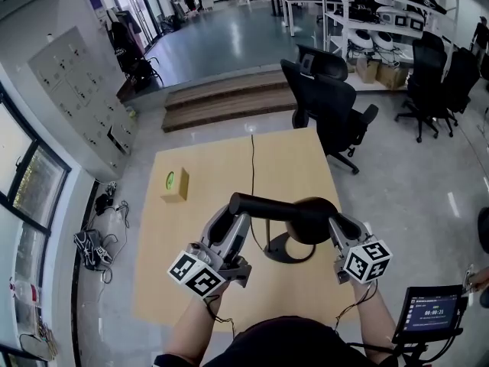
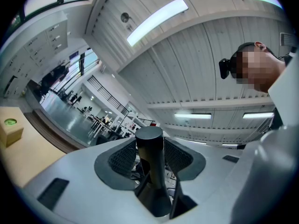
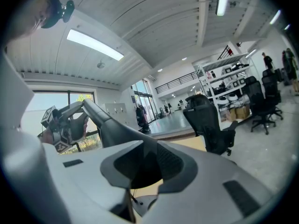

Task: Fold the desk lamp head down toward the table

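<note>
Between the fingers of the left gripper (image 1: pixel 235 208) sits the tip of the dark bar of the desk lamp (image 1: pixel 279 209), clamped from both sides. The bar runs away from them to a rounded dark part, on which the fingers of the right gripper (image 1: pixel 335 225) are closed. Below and between both pairs of fingers the lamp base (image 1: pixel 284 252) rests on the table (image 1: pixel 298 159), and a small box (image 1: pixel 175 184) lies well beyond the left fingers. My judgement of the risk: if the joint is stiff, pressing down could tip or drag the base, and the smooth bar could slip out, since the left fingers catch only its very end
</note>
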`<state>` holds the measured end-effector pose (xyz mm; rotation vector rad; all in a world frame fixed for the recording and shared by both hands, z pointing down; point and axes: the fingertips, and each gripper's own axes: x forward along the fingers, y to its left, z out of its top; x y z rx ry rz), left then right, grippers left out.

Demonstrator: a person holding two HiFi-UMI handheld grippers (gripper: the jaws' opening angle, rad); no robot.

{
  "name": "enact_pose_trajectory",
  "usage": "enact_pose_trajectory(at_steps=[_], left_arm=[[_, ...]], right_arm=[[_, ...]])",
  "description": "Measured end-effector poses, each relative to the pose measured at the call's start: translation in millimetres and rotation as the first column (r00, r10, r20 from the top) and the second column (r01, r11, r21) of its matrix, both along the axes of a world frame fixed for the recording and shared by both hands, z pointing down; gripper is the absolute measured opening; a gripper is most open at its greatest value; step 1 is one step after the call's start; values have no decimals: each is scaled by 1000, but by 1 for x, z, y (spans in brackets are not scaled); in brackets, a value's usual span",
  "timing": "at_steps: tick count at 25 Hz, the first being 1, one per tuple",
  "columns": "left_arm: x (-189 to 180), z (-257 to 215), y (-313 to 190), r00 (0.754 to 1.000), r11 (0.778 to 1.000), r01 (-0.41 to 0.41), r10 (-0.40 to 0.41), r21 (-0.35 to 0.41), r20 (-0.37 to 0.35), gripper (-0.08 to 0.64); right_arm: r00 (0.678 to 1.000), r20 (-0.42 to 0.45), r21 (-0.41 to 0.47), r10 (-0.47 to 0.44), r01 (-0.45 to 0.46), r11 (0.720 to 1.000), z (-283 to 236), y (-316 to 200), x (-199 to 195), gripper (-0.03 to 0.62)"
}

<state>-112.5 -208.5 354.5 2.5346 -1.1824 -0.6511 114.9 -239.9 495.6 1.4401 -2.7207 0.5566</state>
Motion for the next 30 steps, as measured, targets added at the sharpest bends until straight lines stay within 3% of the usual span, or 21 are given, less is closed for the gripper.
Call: enact_pose_trajectory(at_steps=[30], left_arm=[[2,-14,5,1000,1000,-10,10,9,-3,175]], right_arm=[[999,17,-48,-29,30,998,16,10,-20,80]])
